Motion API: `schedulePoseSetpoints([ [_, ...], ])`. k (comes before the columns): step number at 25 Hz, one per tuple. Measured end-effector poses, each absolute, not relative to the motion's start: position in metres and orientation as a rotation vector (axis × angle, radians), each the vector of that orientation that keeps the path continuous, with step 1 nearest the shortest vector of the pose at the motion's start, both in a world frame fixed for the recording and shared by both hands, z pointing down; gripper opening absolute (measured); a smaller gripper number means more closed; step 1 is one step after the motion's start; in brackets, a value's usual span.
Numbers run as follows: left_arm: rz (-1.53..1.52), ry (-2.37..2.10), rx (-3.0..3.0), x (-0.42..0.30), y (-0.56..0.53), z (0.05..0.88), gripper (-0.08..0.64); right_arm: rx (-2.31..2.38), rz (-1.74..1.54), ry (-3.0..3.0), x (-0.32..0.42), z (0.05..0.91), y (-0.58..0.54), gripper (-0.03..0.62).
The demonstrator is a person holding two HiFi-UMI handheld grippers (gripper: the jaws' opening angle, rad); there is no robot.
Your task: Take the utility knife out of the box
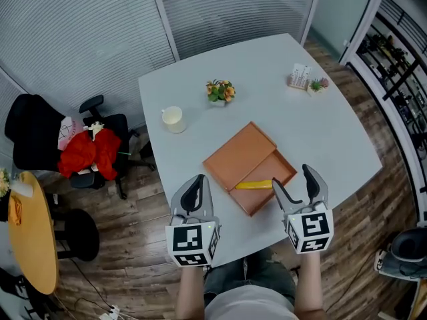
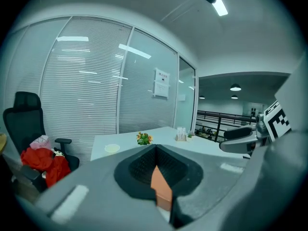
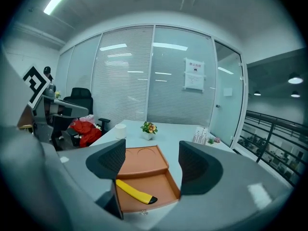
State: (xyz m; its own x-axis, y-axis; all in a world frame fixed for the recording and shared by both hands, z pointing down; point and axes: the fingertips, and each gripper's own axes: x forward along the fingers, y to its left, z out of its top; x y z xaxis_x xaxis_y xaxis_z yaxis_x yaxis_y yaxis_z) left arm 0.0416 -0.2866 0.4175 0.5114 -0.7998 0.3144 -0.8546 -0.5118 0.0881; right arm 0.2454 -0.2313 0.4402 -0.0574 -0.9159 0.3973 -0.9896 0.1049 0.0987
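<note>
Grey table (image 1: pixel 200 92), open box (image 1: pixel 240 153), utility knife (image 1: pixel 253 185), one end behind released right hand-held gripper (image 1: pixel 291 177); left hand-held gripper (image 1: pixel 197 181) clenched.

left gripper (image 1: pixel 197 187), right gripper (image 1: pixel 292 181): grey, black pads (image 3: pixel 109 159) | cubes (image 1: pixel 192 240): white, black square markers | shirt (image 1: pixel 250 305): light grey

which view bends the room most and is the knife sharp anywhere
Both gripper views: strong fisheye, dark round corners, blinds bowed. Right gripper view: utility knife sharp in the box. Left gripper view: ceiling lamp glares, near jaws soft. Head view: even light, milder bending.
</note>
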Motion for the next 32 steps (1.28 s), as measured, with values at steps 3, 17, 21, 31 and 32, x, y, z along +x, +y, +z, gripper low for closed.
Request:
schedulePoseSetpoints([
  [3,0.363,-1.424,2.492,0.04,-0.286,0.424,0.0,1.794,0.304,-2.039,0.242,0.452,-0.235,0.371],
  [17,0.433,-1.551,2.28,0.027,-0.283,0.465,0.0,1.278,0.352,-2.058,0.22,0.523,-0.262,0.373],
  [21,0.439,-1.586,2.221,0.022,-0.282,0.475,0.0,1.162,0.364,-2.033,0.218,0.545,-0.263,0.373],
  [31,0.491,-1.607,2.138,0.017,-0.276,0.502,0.0,0.909,0.446,-1.955,0.212,0.599,-0.258,0.371],
  [32,0.499,-1.605,2.133,0.016,-0.275,0.505,0.0,0.885,0.452,-1.944,0.211,0.606,-0.257,0.371],
])
